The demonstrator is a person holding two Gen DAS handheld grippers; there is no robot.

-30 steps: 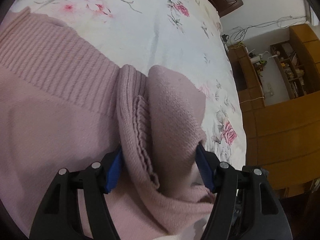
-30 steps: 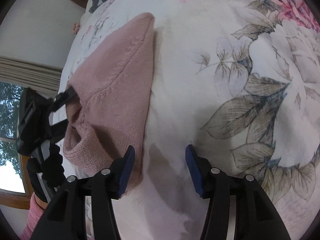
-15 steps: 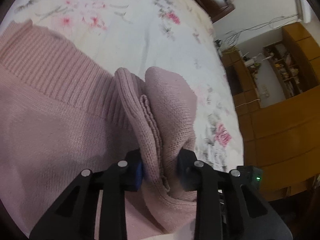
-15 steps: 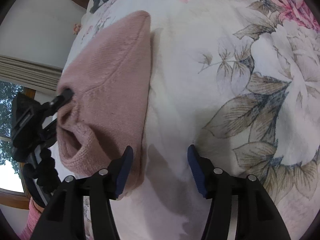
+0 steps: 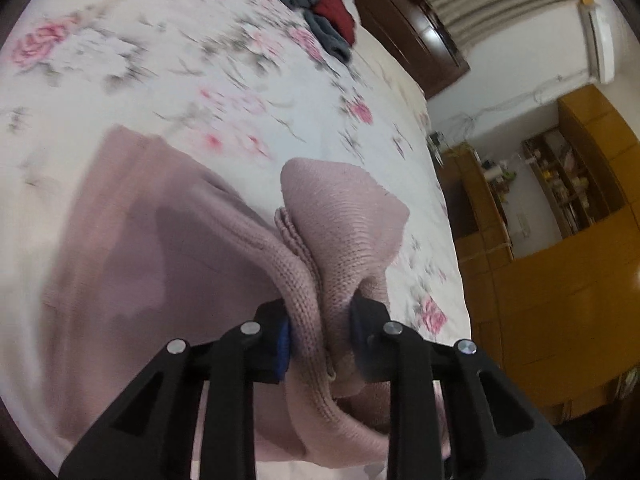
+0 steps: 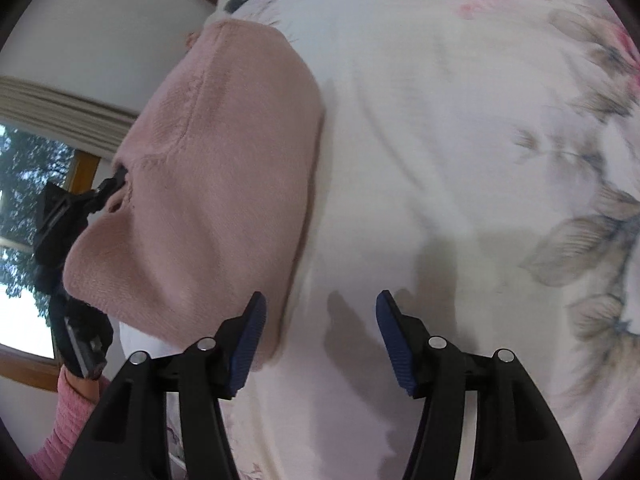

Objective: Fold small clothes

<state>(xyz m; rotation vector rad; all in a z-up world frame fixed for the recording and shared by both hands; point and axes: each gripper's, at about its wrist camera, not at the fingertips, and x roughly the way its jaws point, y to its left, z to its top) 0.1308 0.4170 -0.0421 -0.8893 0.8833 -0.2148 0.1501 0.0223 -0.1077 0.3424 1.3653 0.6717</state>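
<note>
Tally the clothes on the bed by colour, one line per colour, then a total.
Pink: 1, the knit sweater, pinched by the left claw
Grey-blue: 1, a knit garment at the far end of the bed
Dark red: 1, a garment lying on the grey-blue one
Total: 3
The right claw is open and holds nothing.

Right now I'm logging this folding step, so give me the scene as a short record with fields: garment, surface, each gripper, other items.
garment: pink knit sweater, partly lifted, a bunched fold raised off the bed
surface: floral bedsheet
left gripper: shut on the sweater's bunched fold
right gripper: open, holding nothing, over bare sheet beside the sweater's edge
other items: grey and red clothes pile at the far end of the bed
person: pink sleeve behind the left gripper
</note>
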